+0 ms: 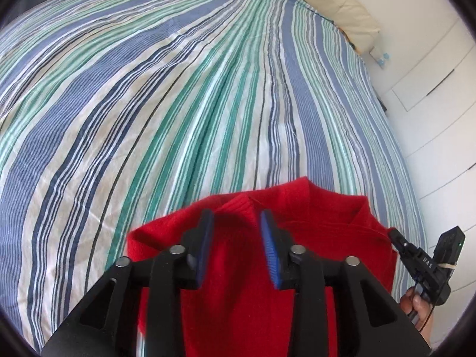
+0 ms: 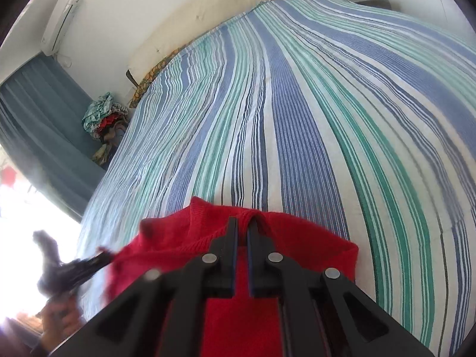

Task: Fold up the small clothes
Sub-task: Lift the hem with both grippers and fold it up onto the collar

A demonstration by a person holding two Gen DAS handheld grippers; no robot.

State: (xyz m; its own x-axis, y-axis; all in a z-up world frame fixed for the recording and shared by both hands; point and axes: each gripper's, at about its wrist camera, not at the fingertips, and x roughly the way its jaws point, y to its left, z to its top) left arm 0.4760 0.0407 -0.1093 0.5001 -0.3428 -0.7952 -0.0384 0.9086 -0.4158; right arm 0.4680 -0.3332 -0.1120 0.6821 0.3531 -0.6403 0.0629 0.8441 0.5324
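A red knit sweater (image 1: 312,223) lies at the near edge of the striped bed cover (image 1: 178,89), its ribbed collar pointing away. My left gripper (image 1: 236,217) hangs over the sweater with its jaws apart and nothing between the blue pads. My right gripper (image 2: 242,223) is shut on a fold of the sweater (image 2: 312,238) near the ribbed collar edge. The right gripper also shows at the sweater's right edge in the left wrist view (image 1: 400,239). The left gripper shows blurred at the sweater's left side in the right wrist view (image 2: 101,257).
The striped bed cover (image 2: 297,104) stretches far ahead of the sweater. A cream headboard (image 2: 223,9) stands at the far end. A pile of clothes (image 2: 104,119) sits beside the bed by a blue curtain (image 2: 35,113). White cabinet doors (image 1: 440,89) stand to the right.
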